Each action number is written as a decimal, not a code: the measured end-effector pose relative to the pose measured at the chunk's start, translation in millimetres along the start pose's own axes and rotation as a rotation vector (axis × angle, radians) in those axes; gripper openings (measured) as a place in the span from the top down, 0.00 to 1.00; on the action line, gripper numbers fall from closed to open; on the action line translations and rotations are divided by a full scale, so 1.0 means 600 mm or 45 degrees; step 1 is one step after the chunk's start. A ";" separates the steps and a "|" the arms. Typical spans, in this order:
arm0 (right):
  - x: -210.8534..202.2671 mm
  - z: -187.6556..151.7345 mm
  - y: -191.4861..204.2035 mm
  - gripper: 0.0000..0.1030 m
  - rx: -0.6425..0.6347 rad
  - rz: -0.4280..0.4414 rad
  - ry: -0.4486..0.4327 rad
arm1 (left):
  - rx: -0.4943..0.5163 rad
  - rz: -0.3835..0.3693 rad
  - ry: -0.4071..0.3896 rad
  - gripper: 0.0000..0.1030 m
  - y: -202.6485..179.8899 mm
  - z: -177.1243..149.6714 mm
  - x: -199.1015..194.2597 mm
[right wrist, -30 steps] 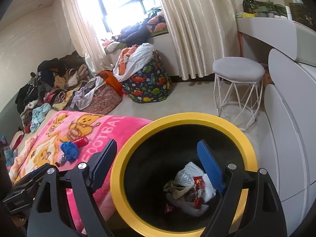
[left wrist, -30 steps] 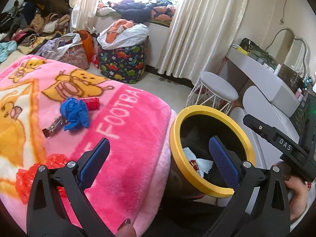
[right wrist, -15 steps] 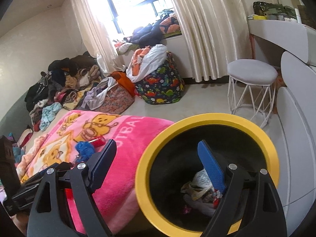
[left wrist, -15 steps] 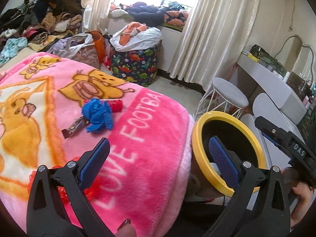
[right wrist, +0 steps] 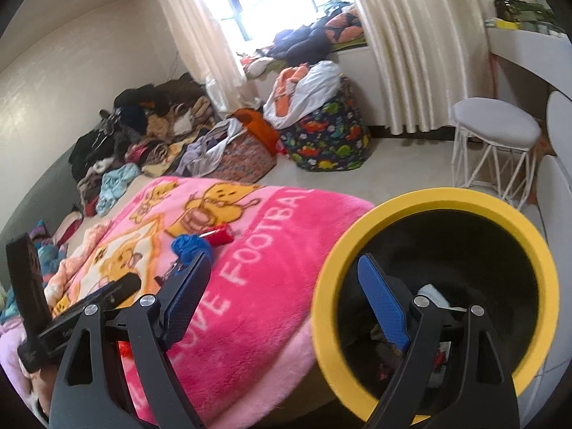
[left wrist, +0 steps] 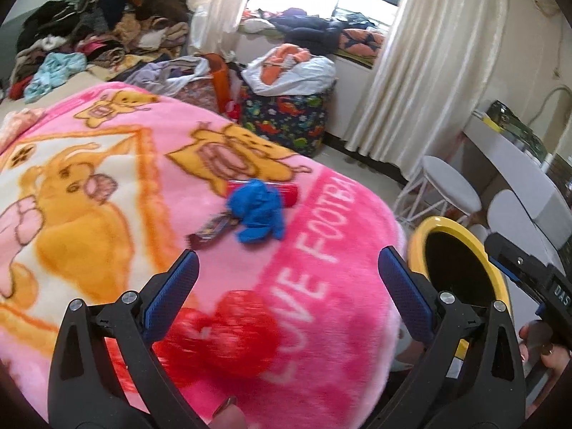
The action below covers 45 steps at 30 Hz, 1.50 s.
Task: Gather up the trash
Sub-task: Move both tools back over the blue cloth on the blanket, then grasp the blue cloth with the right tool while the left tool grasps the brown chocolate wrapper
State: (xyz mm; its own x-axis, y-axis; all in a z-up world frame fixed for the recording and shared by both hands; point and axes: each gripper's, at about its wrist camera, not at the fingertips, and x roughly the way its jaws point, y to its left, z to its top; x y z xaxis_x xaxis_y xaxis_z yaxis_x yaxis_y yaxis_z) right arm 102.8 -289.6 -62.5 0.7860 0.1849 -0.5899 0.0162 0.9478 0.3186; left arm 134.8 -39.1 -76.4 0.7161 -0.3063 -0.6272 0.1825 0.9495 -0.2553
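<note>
A crumpled blue plastic bag (left wrist: 258,212) lies on the pink blanket (left wrist: 321,321), with a red wrapper (left wrist: 287,191) behind it and a dark snack wrapper (left wrist: 211,230) at its left. A crumpled red bag (left wrist: 221,336) lies close, just ahead of my left gripper (left wrist: 287,279), which is open and empty above the blanket. At the right stands the black bin with a yellow rim (right wrist: 439,200), holding several scraps (right wrist: 434,293). My right gripper (right wrist: 286,282) is open and empty, straddling the bin's near rim. The blue bag (right wrist: 189,246) also shows on the bed.
A dinosaur-print laundry basket (left wrist: 286,118) full of clothes stands by the window. Clothes (left wrist: 93,35) are heaped at the bed's far side. A white stool (right wrist: 495,136) and a white dressing table (left wrist: 518,164) stand right of the bin. A hand (left wrist: 543,343) holds the other gripper's handle.
Both views have swung left, from the bin toward the bed. The blue bag and the red bag now sit nearer the left gripper, and the bin has slid to the right.
</note>
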 end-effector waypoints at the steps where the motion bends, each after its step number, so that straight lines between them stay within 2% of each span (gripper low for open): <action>1: 0.005 -0.002 0.006 0.21 -0.011 0.007 0.011 | -0.015 0.012 -0.002 0.11 0.013 0.000 -0.001; 8: 0.054 0.002 0.048 0.21 -0.068 0.088 0.092 | -0.052 0.084 0.008 0.11 0.075 0.000 0.002; 11: 0.085 0.010 0.073 0.21 -0.088 0.144 0.133 | -0.058 0.085 0.031 0.20 0.099 0.002 0.009; 13: 0.110 0.015 0.092 0.21 -0.105 0.185 0.158 | -0.059 0.075 0.053 0.32 0.111 0.004 0.018; 18: 0.175 0.018 0.128 0.30 -0.143 0.241 0.247 | -0.081 0.030 0.114 0.47 0.139 0.009 0.046; 25: 0.251 0.007 0.150 0.39 -0.146 0.265 0.359 | -0.031 0.009 0.167 0.55 0.140 0.010 0.082; 28: 0.279 0.001 0.153 0.44 -0.109 0.280 0.403 | -0.012 0.001 0.184 0.55 0.138 0.009 0.096; 30: 0.292 -0.001 0.152 0.54 -0.099 0.291 0.428 | 0.003 -0.006 0.194 0.55 0.136 0.008 0.106; 34: 0.326 -0.008 0.151 0.56 -0.072 0.294 0.479 | 0.016 -0.012 0.208 0.55 0.135 0.006 0.117; 35: 0.331 -0.010 0.151 0.59 -0.063 0.301 0.486 | 0.017 -0.014 0.209 0.55 0.135 0.007 0.119; 37: 0.340 -0.012 0.152 0.74 -0.055 0.316 0.496 | 0.022 -0.012 0.210 0.56 0.135 0.007 0.124; 38: 0.342 -0.012 0.153 0.89 -0.055 0.328 0.503 | 0.024 -0.009 0.212 0.58 0.135 0.007 0.126; 39: 0.341 -0.015 0.153 0.92 -0.053 0.346 0.510 | 0.025 -0.007 0.214 0.59 0.134 0.006 0.129; 42: 0.329 -0.017 0.152 0.95 -0.063 0.342 0.495 | 0.030 -0.008 0.216 0.61 0.132 0.005 0.131; 45: 0.309 -0.023 0.148 0.95 -0.065 0.326 0.469 | 0.055 -0.003 0.221 0.70 0.123 0.002 0.133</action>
State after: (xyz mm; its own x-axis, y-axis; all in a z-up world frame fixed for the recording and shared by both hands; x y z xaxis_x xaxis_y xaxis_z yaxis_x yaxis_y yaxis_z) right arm 241.6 -167.6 -153.6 0.4880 0.4864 -0.7247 -0.1882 0.8694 0.4569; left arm 206.1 6.6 -144.8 0.5896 -0.3119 -0.7451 0.2154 0.9498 -0.2270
